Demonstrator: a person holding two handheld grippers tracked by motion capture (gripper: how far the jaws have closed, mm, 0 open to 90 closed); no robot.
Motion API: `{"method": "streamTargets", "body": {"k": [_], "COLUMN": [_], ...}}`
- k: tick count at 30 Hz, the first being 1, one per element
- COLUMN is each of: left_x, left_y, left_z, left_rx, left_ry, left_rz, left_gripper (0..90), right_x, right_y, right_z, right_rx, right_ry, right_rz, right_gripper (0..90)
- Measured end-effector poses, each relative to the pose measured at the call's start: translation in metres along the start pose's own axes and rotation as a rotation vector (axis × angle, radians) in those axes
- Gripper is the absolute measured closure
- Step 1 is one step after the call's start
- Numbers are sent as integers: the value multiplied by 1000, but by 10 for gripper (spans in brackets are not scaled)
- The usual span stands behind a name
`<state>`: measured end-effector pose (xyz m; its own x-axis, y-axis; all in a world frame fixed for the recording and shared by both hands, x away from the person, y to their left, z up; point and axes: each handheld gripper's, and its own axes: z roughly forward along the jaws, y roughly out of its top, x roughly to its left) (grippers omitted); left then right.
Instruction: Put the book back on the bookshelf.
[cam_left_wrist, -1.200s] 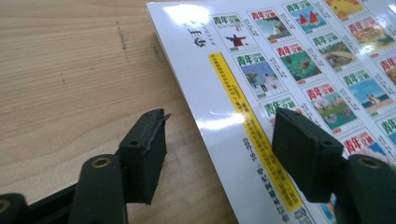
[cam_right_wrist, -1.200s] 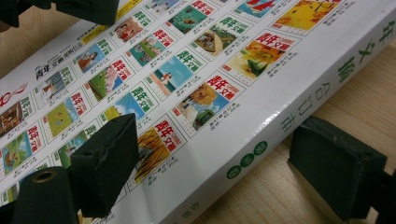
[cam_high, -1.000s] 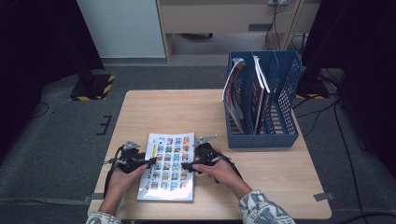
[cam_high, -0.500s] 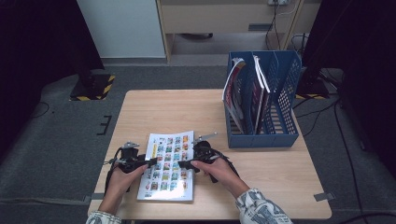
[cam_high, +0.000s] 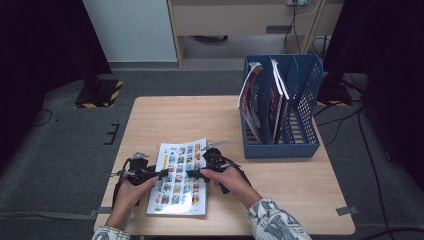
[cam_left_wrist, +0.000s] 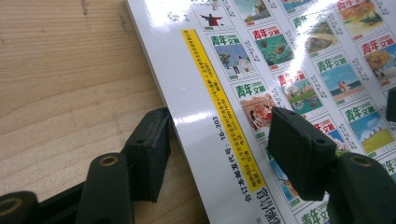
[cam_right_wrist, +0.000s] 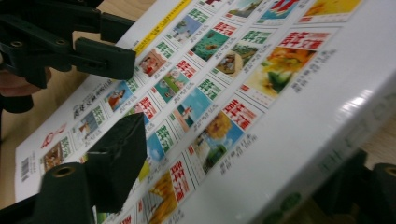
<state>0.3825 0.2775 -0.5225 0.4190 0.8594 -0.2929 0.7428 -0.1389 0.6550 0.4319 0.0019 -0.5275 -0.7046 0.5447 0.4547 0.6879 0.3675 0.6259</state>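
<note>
- Wooden table (cam_high: 200, 115): carries a blue file rack (cam_high: 285, 120) of upright magazines at its far right.
- Glossy magazine (cam_high: 179, 177): lies flat near the front edge; it looks thin, floppy and slick, so it is probably best gripped at its long edges.
- Right gripper (cam_right_wrist: 233, 186): jaws straddle the magazine's raised right edge, one above and one beneath, and have just been closing; a firm pinch cannot be told.
- Left gripper (cam_left_wrist: 215, 149): jaws spread, one beside the left edge on the wood, one over the cover.

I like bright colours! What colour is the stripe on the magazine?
Yellow stripe on the magazine, clearest in the left gripper view.
</note>
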Motion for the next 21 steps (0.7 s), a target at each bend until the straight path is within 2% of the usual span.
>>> {"method": "streamTargets", "body": {"k": [1, 2, 5, 10, 14, 16, 18, 21], "left_x": [-1, -2, -3, -2, -3, -3, -3, -3], "left_y": [0, 1, 0, 0, 0, 0, 0, 0], "left_z": [0, 0, 0, 0, 0, 1, 1, 1], "left_rx": [4, 4, 0, -4, -4, -3, -6, -7], "left_ry": [7, 13, 24, 18, 18, 17, 16, 15], "left_rz": [-4, -12, -15, -19, -19, -18, -15, -16], "left_gripper": [389, 391, 392, 393, 393, 393, 393, 392], "right_x": [2, 4, 4, 6, 4, 4, 5, 5], "right_y": [1, 3, 9, 11, 10, 9, 7, 7], "right_z": [2, 4, 2, 1, 2, 3, 5, 6], "right_rx": [1, 0, -33, -25, -22, -8, 3, -6], "right_ry": [0, -18, -22, -32, -24, -3, -2, 4], "right_rz": [3, -14, 9, -12, 2, 14, 6, 21], "right_gripper": [229, 248, 266, 273, 275, 279, 284, 308]}}
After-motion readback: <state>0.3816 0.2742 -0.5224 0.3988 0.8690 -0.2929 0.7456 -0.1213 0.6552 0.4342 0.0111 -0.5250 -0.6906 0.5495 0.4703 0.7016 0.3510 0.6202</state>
